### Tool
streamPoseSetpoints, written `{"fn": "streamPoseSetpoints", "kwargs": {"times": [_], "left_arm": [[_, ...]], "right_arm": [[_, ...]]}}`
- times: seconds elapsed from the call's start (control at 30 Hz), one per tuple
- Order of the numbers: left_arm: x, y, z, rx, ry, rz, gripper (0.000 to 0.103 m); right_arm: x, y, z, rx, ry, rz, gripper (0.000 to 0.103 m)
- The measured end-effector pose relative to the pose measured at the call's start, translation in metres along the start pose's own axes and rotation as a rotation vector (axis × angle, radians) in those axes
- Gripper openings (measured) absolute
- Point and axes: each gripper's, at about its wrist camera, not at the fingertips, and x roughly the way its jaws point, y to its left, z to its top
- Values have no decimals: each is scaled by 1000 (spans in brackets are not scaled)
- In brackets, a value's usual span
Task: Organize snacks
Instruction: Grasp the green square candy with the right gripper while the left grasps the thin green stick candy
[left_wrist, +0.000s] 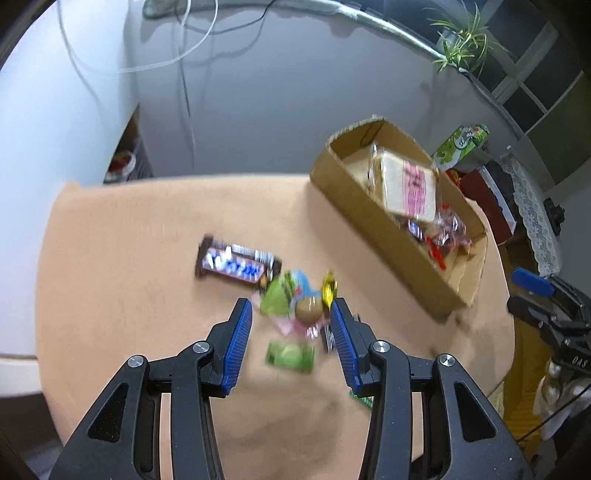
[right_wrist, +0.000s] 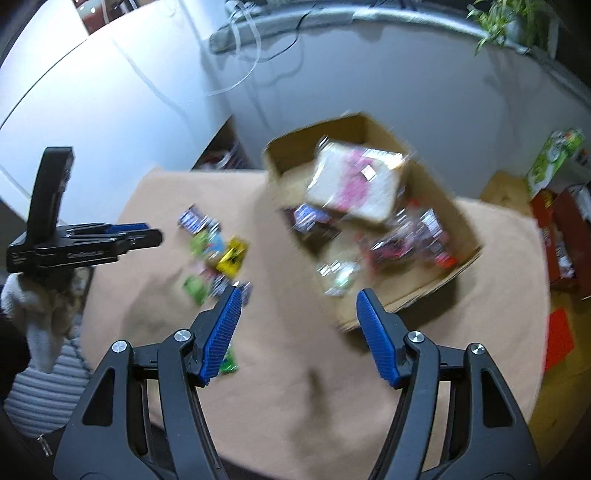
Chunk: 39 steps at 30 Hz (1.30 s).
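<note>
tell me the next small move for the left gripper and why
Probably lower the left gripper and close on the green packet: its jaws are open and empty, that packet lies between the fingertips on the cloth, and the box already holds other snacks.

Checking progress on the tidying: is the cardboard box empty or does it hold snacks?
Partly filled. The cardboard box holds a wrapped bread pack and small wrapped snacks.

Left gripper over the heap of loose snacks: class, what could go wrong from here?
1. The left gripper stands open over several overlapping wrappers; closing may catch two at once, or pinch none cleanly.
2. The cardboard box sits at the table's far edge; a nudge while loading might shift it off.
3. The bread pack already fills much of the box, so added snacks could slide out.
</note>
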Motion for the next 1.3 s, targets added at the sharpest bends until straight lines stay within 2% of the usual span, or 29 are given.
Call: {"fn": "streamPoseSetpoints", "kwargs": {"times": [0.3,0.53,0.6,0.73,1.03,1.2,1.3], "left_arm": [[31,5,-50,-131,100,-62,43],[57,10,-56,-229,132,-68,38],[61,15,-54,-264,128,-59,38],[64,18,-48,-295,108,-46,38],[68,5,-35,-253,73,41,38],[73,-17,-36,-122,48,152,37],[74,-26,-38,-70,32,211,31]], "right_arm": [[51,25,-42,-25,119,29,68],[76,37,-57,-29,170,47,67],[81,39,-58,-26,178,53,62],[91,42,-62,-28,195,53,59],[107,51,-63,-34,215,54,56],[120,62,-64,-66,223,27,52],[123,71,-66,-99,217,-1,52]]}}
